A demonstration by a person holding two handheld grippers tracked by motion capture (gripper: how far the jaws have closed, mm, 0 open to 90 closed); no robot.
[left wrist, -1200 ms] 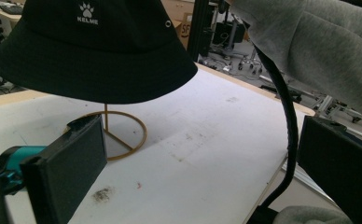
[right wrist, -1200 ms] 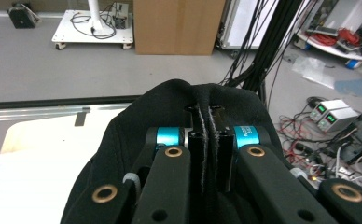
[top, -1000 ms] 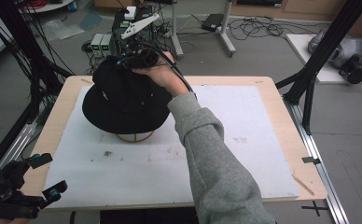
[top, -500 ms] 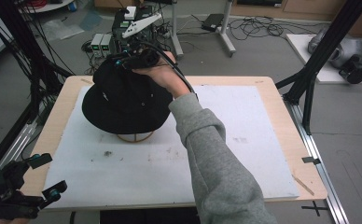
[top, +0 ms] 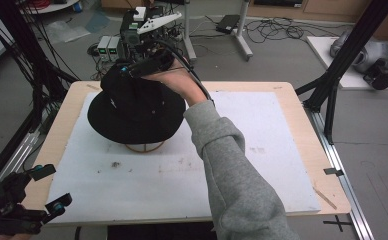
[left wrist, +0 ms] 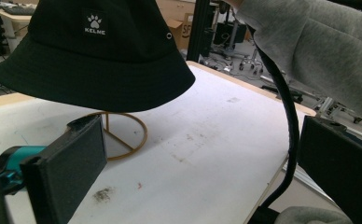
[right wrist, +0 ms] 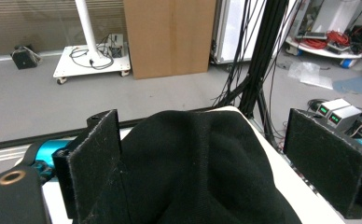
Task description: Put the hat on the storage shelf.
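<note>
High view: a black bucket hat [top: 137, 107] is seen on a gold wire stand [top: 145, 147], over the white mat [top: 262, 150] on the wooden table [top: 302, 107].
Right gripper [top: 147, 64]: held above the hat's crown; its jaws are spread wide, with the crown [right wrist: 202, 154] between them, contact not clear.
Left gripper [top: 32, 200]: kept low at the table's near left corner, jaws apart, nothing between them.
Left gripper view: a white paw label [left wrist: 95, 23] is shown on the hat; a grey sleeve [left wrist: 319, 42] crosses above.

High view overhead, gripper views close, sharing hat [top: 137, 107]
</note>
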